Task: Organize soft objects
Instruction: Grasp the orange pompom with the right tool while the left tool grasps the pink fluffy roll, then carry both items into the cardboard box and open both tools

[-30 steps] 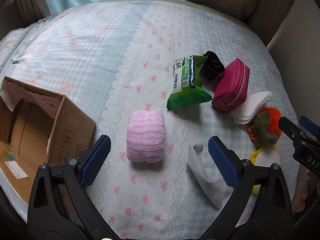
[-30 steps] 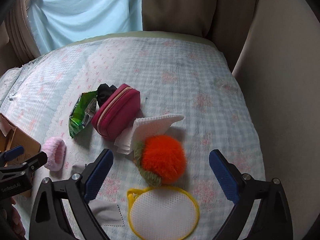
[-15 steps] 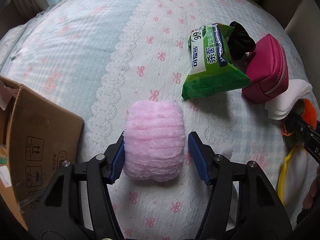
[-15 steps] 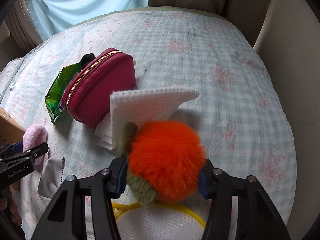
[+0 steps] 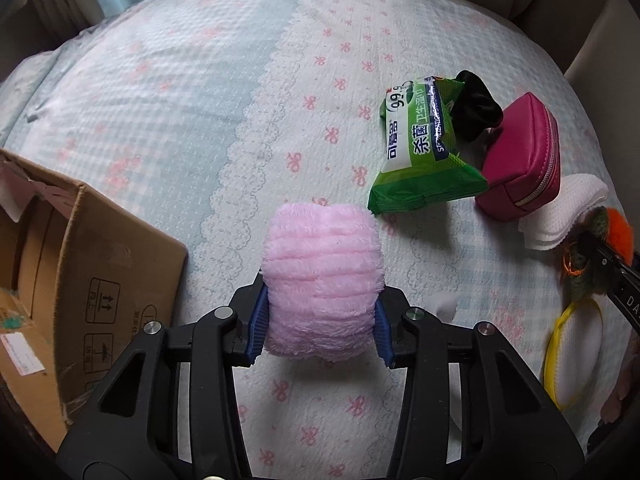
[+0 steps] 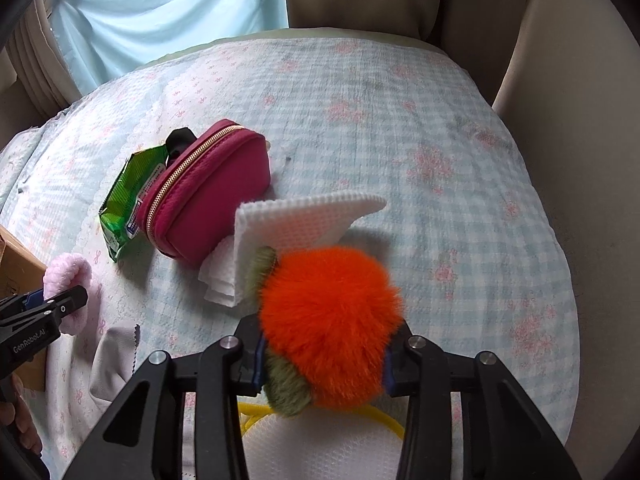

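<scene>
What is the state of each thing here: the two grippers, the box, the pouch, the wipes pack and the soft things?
Left gripper: shut on pink fluffy roll.
Right gripper: shut on orange pompom.
Cardboard box: open, flaps up.
Pink pouch: zipped shut, lying on the bed.
Green wipes pack: sealed, leaning on the pouch.
White cloths: stacked, corner lifted.
Yellow-rimmed mesh: flat on the bed.

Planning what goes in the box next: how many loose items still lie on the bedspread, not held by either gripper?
6, maybe more hidden: green wipes pack, black scrunchie, magenta pouch, white pads, grey cloth, yellow-rimmed mesh.
</scene>
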The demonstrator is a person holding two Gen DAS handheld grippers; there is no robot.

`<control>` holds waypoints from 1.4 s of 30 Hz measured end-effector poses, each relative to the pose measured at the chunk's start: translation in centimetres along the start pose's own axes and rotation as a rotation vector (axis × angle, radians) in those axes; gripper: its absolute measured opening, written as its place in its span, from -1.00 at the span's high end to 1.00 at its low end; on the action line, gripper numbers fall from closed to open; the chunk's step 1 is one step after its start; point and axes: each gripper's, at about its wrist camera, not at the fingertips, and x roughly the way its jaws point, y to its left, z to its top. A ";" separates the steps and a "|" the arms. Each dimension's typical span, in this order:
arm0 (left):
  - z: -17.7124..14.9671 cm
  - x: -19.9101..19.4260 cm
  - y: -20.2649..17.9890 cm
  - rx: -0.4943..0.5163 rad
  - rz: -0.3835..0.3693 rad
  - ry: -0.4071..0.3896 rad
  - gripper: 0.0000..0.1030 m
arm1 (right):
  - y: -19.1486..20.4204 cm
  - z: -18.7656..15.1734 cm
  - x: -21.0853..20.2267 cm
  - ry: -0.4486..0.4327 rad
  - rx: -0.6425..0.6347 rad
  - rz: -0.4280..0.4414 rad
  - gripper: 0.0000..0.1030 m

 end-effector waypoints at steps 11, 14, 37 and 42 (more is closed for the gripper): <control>2.3 -10.9 1.0 0.008 -0.061 -0.163 0.24 | 0.7 1.8 -9.2 -0.109 0.014 -0.051 0.26; 3.3 -15.2 2.4 0.010 -0.074 -0.210 0.24 | 1.9 2.8 -13.1 -0.140 0.010 -0.060 0.26; 5.8 -24.6 29.0 0.097 -0.069 -0.148 0.24 | 30.6 6.9 -22.9 -0.067 0.075 0.133 0.26; 6.1 -20.6 33.6 0.168 -0.063 -0.040 0.24 | 36.8 6.3 -19.9 0.014 0.122 0.145 0.26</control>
